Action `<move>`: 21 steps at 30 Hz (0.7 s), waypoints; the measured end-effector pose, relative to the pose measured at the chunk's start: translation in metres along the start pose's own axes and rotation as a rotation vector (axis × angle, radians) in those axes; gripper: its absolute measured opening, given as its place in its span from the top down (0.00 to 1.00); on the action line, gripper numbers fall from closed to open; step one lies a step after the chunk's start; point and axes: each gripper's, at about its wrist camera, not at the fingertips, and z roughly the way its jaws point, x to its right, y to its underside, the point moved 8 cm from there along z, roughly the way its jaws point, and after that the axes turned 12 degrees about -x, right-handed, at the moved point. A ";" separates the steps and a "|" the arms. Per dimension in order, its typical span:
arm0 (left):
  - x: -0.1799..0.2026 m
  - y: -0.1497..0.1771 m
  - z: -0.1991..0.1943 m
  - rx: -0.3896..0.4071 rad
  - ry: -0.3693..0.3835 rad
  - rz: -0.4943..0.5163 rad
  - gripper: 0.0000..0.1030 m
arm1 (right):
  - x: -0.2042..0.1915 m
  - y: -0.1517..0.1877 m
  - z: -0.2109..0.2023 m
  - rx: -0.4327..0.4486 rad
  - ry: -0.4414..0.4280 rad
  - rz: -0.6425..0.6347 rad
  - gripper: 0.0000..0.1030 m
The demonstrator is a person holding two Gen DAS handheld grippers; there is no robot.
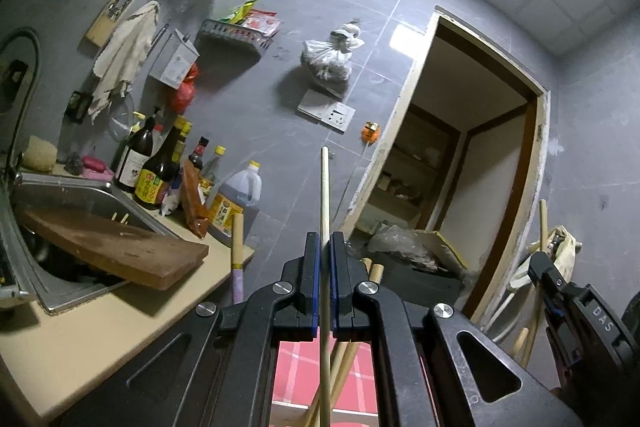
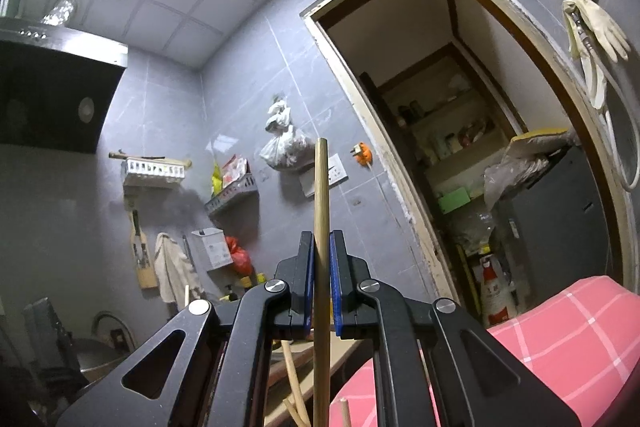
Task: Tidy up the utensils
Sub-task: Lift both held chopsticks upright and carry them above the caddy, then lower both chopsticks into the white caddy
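Left gripper (image 1: 325, 247) clamped on a thin pale chopstick (image 1: 324, 195), tip standing proud of the jaws. Right gripper (image 2: 321, 247) clamped on a thicker brown chopstick (image 2: 321, 187). One stick each, likely for pairing. Both right of the sink (image 1: 80, 195); loose chopsticks (image 1: 344, 367) beneath.

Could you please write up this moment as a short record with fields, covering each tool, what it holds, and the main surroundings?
left tool: shut on a thin pale chopstick, standing upright between the pads
right tool: shut on a thicker brownish chopstick, upright
more sticks: several lie below the left tool
counter: wooden cutting board resting across the sink; sauce bottles beside it
background: grey tiled wall, open doorway
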 end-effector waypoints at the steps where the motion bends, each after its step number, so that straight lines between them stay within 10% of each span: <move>1: -0.001 0.001 0.000 0.002 -0.001 -0.004 0.98 | 0.000 0.001 0.000 -0.003 -0.004 0.003 0.95; 21: 0.008 0.019 0.006 -0.012 -0.027 0.019 0.98 | 0.003 -0.003 -0.002 0.009 0.050 0.018 0.95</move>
